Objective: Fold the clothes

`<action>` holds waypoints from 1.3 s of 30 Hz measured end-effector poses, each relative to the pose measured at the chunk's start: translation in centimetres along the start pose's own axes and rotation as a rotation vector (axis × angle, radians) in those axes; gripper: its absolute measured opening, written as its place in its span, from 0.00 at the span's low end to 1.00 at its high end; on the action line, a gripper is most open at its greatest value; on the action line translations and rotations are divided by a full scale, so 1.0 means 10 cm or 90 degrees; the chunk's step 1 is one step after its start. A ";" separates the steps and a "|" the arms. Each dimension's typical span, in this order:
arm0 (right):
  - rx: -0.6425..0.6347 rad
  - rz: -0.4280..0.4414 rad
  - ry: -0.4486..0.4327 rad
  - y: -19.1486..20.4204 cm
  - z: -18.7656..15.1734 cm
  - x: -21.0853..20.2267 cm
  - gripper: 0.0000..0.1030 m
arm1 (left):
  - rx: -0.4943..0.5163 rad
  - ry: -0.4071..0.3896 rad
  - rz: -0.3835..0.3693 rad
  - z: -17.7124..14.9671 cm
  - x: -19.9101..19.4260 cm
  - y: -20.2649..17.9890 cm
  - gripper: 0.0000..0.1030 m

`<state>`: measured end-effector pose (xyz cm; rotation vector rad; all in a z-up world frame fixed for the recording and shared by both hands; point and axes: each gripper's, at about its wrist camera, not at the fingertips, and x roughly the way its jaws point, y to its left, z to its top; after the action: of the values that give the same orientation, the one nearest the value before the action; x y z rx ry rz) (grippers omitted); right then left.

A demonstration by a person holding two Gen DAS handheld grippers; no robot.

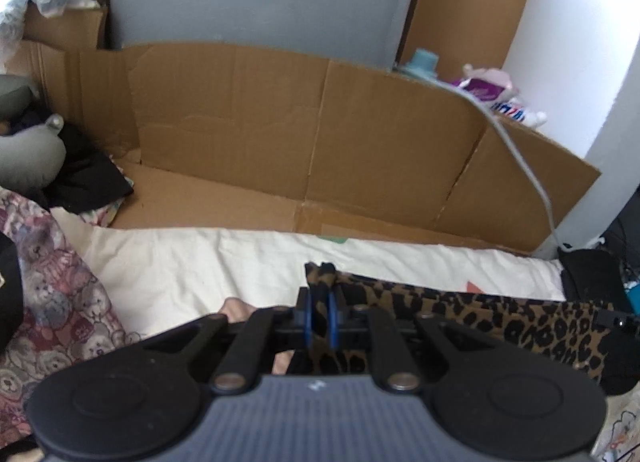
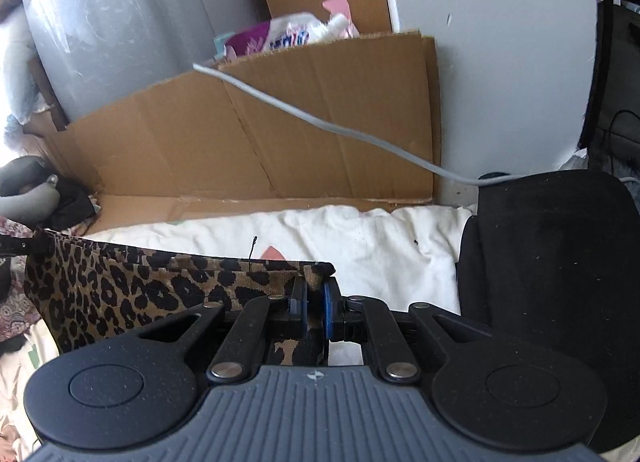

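Item: leopard-print garment [image 2: 132, 282], stretched above the white sheet [image 2: 360, 246] toward 9 o'clock of the right gripper [image 2: 315, 304], both it and the left gripper [image 1: 320, 316] clamped on top corners; risk: thin corner bites slipping, hem sagging.

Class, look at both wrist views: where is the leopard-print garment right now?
The leopard-print garment hangs stretched between the left gripper and right gripper, above the white bedsheet.

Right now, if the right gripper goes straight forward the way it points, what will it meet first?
Probably the white bedsheet just past the leopard-print cloth that the right gripper is clamping, then the cardboard wall behind it. Depth is hard to judge.
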<state>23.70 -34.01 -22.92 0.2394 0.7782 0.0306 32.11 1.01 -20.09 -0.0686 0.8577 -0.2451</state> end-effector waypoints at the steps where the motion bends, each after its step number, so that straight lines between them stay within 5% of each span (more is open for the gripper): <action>1: 0.003 -0.001 0.009 -0.01 -0.01 0.07 0.06 | -0.001 0.009 0.002 -0.01 0.08 0.01 0.08; 16: 0.013 -0.006 0.081 -0.13 -0.12 0.68 0.06 | -0.016 0.113 0.020 -0.25 0.88 0.16 0.09; 25: 0.003 -0.014 0.079 -0.10 -0.10 0.67 0.06 | -0.002 0.091 0.022 -0.20 0.76 0.12 0.09; 30: 0.011 -0.007 0.098 -0.15 -0.15 0.84 0.07 | 0.019 0.126 0.037 -0.29 1.03 0.09 0.11; 34: 0.012 -0.006 0.115 -0.20 -0.20 0.93 0.13 | 0.010 0.126 0.045 -0.34 1.07 0.10 0.19; 39: 0.022 -0.024 0.068 -0.26 -0.18 0.73 0.23 | 0.025 0.090 0.066 -0.32 0.84 0.04 0.21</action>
<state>27.46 -35.35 -29.77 0.2580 0.8899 -0.0054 35.08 -0.49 -28.46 0.0298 0.9935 -0.1702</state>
